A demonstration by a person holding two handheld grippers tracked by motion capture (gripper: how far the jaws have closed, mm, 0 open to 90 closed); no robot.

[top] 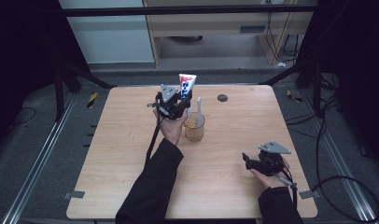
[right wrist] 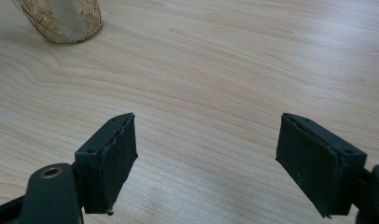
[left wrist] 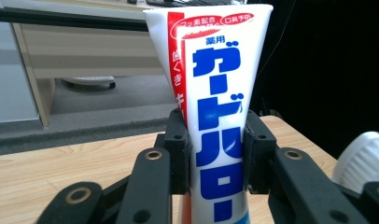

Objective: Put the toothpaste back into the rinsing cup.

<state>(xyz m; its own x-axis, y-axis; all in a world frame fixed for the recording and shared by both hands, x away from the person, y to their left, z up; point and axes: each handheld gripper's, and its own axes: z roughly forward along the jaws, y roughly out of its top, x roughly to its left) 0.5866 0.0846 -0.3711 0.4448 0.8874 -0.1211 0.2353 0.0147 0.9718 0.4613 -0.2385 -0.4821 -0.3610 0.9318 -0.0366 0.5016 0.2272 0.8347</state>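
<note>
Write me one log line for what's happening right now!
left gripper: shut on toothpaste tube, upright beside amber cup | toothbrush: standing in cup | right gripper: open, empty, over table

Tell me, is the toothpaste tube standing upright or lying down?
Upright: the toothpaste tube stands vertical, flat crimped end up, clamped between the left hand-held gripper pads.

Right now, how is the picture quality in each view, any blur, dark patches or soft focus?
High view: dim and soft, surroundings nearly black, table evenly lit. Left gripper view: toothpaste tube print sharp, background desk soft, right side black. Right gripper view: bright, wood grain crisp, amber cup cut off by the frame edge.
</note>
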